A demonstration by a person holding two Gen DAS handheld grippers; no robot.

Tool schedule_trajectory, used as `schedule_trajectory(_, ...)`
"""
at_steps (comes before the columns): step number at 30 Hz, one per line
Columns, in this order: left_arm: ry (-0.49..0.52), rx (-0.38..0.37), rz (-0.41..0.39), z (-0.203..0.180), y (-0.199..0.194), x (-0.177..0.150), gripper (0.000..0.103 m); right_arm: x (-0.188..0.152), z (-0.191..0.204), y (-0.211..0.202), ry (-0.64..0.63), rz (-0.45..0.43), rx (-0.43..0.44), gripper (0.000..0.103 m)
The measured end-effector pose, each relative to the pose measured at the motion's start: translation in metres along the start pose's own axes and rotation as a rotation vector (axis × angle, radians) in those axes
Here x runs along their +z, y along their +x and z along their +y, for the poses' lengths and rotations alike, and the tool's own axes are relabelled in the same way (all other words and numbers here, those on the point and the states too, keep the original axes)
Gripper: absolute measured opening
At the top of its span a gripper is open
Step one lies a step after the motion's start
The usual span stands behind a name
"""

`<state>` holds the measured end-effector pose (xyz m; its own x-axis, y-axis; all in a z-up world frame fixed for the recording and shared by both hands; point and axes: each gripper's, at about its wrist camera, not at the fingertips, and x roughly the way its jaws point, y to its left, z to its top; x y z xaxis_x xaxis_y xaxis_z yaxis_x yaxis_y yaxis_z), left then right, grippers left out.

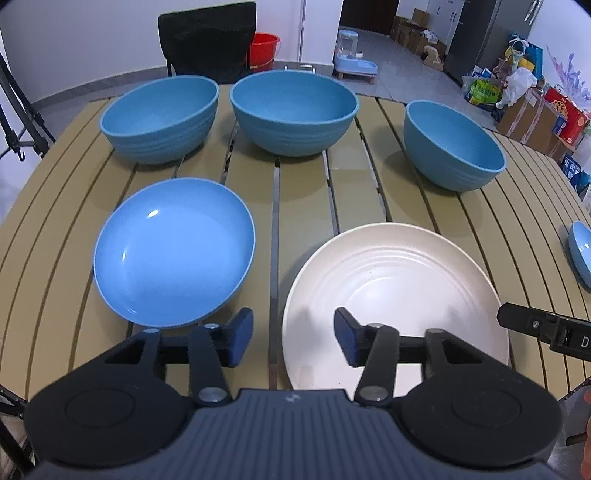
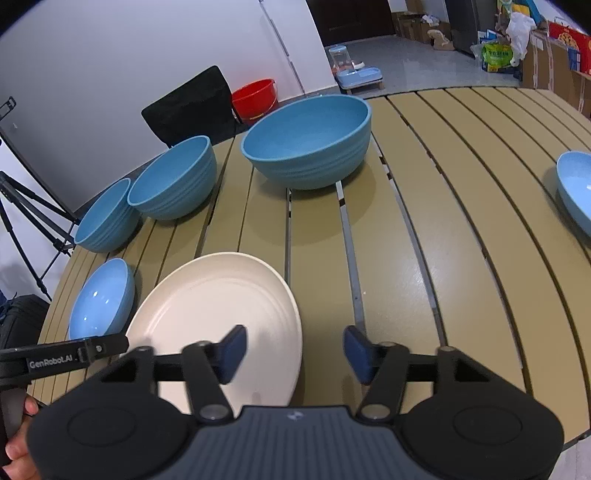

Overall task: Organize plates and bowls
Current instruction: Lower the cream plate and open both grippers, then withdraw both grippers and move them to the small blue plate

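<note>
slatted desk (image 1: 303, 192): three bowls (image 1: 293, 110) in back, blue plate (image 1: 173, 251) beside white plate (image 1: 391, 295), another blue plate (image 2: 576, 188) well apart.

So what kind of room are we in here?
Probably a home, perhaps a dining area used for storage: a slatted table with bowls, a pet feeder on the tiled floor, and a fridge beside stacked boxes.
</note>
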<state>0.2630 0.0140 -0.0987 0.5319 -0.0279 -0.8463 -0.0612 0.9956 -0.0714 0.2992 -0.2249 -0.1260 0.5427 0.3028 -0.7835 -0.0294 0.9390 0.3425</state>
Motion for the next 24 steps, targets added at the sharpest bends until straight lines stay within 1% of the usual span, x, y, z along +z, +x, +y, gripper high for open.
schedule_trajectory(1, 0.002, 0.001, -0.007, -0.001, -0.003, 0.0, 0.059, 0.0, 0.0, -0.002, -0.002, -0.005, 0.001, 0.069)
schedule_trajectory(3, 0.006, 0.003, -0.022, -0.001, -0.008, -0.001, 0.066, 0.0, 0.001, -0.006, -0.006, -0.015, 0.003, 0.081)
schedule_trajectory(5, 0.01, 0.004, -0.039, -0.002, -0.014, -0.001, 0.075, 0.001, 0.002, -0.011, -0.01, -0.024, 0.001, 0.088)
schedule_trajectory(6, 0.011, 0.004, -0.046, -0.003, -0.015, -0.002, 0.078, 0.001, 0.002, -0.013, -0.012, -0.028, 0.001, 0.091)
schedule_trajectory(8, 0.013, 0.003, -0.061, -0.005, -0.021, -0.002, 0.09, 0.001, 0.003, -0.017, -0.014, -0.034, 0.001, 0.094)
schedule_trajectory(9, 0.013, 0.001, -0.074, -0.005, -0.025, -0.003, 0.092, 0.001, 0.003, -0.019, -0.016, -0.036, 0.0, 0.097)
schedule_trajectory(10, 0.012, -0.001, -0.088, -0.006, -0.029, -0.003, 0.1, 0.001, 0.004, -0.021, -0.019, -0.039, -0.001, 0.1)
schedule_trajectory(11, 0.01, -0.003, -0.101, -0.006, -0.032, -0.003, 0.103, 0.0, 0.005, -0.023, -0.023, -0.044, -0.002, 0.103)
schedule_trajectory(16, 0.014, 0.005, -0.163, -0.009, -0.05, -0.006, 0.103, 0.002, 0.01, -0.035, -0.039, -0.074, 0.002, 0.103)
schedule_trajectory(20, 0.024, 0.009, -0.181, -0.011, -0.058, -0.006, 0.103, 0.004, 0.014, -0.042, -0.048, -0.093, -0.004, 0.103)
schedule_trajectory(24, 0.028, -0.002, -0.198, -0.013, -0.064, -0.007, 0.103, 0.005, 0.018, -0.048, -0.058, -0.105, -0.024, 0.103)
